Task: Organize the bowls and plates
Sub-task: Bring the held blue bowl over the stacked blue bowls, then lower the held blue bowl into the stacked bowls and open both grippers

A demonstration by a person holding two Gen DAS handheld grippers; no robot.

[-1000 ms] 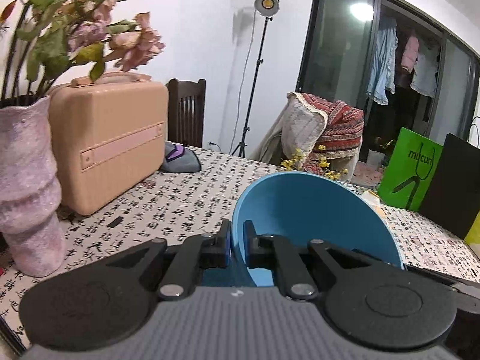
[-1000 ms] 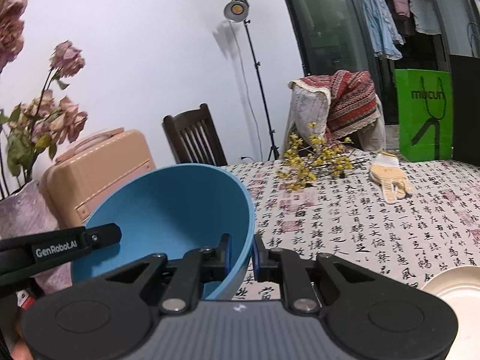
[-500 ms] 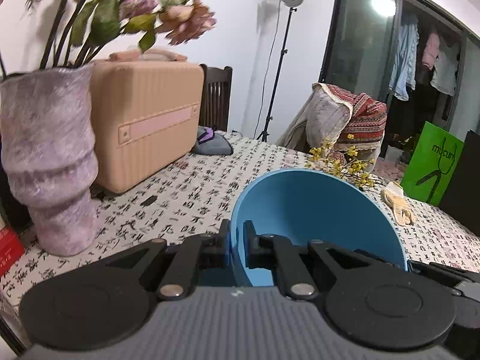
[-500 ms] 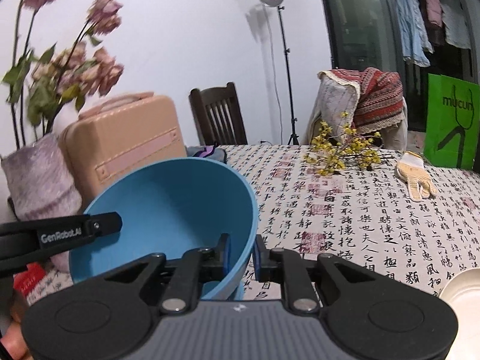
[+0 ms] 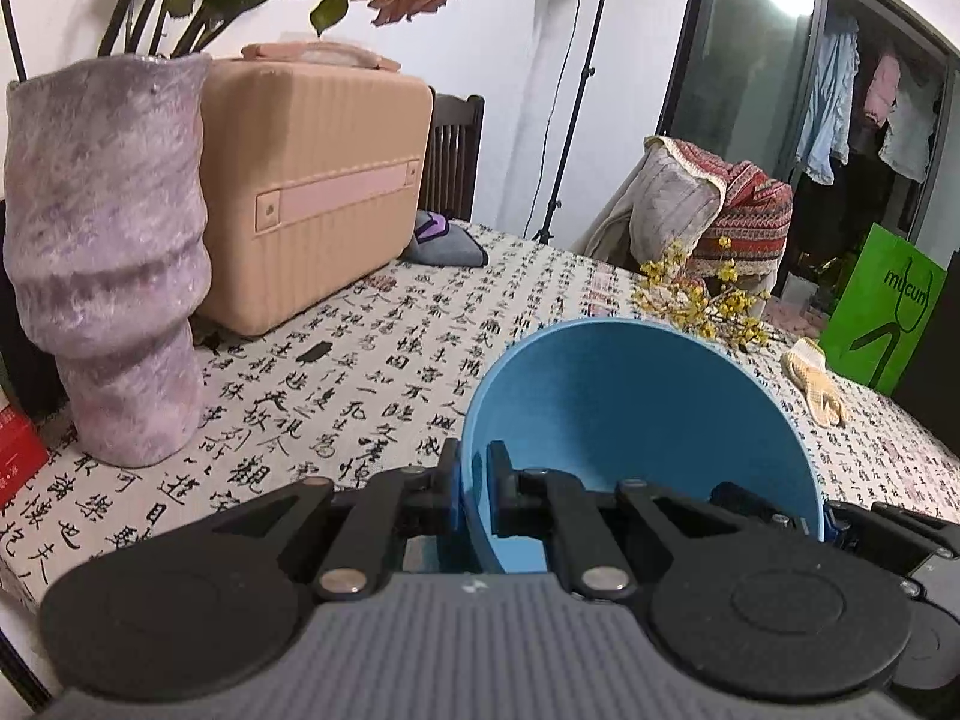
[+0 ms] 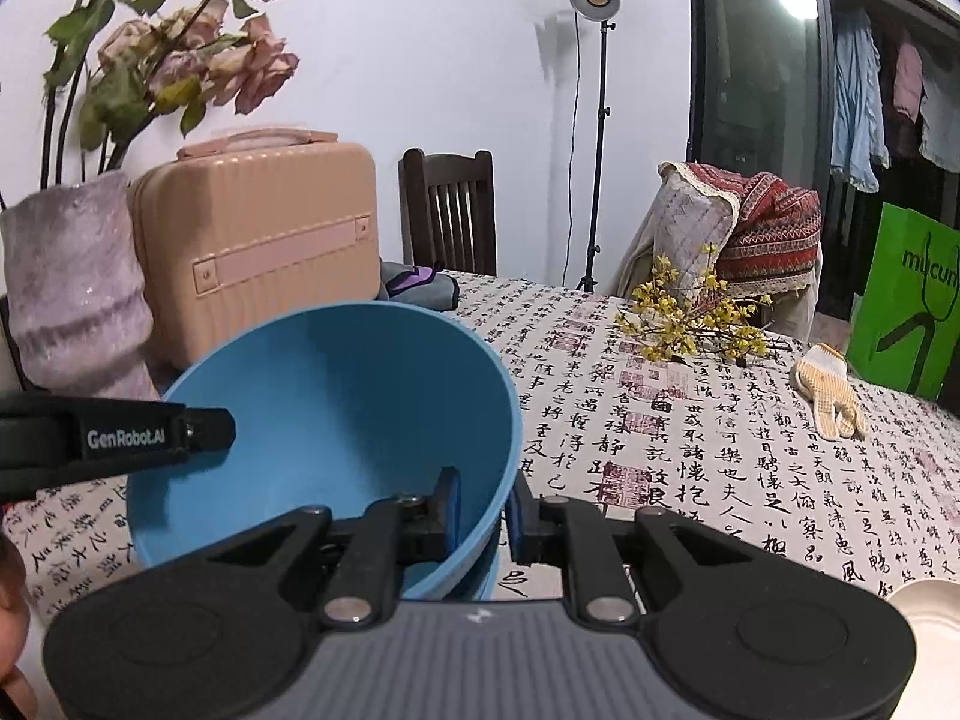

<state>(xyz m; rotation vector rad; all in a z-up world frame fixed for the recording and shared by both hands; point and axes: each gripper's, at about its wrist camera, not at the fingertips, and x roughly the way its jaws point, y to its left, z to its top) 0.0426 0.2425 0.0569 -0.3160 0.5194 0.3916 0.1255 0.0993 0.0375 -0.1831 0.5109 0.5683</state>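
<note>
Bowl [image 5: 636, 420] carry under way, rim pinched by left gripper [image 5: 474, 480] and right gripper [image 6: 483, 504]; next, probably lowering level, then releasing.

A white wall [image 6: 420, 30] stands behind a dark wooden chair [image 6: 449, 213]. A tall black lamp stand [image 6: 594, 138] shines beside big dark glass doors [image 6: 762, 90]. A table with a black-lettered white cloth [image 6: 720, 468] fills the room.
</note>
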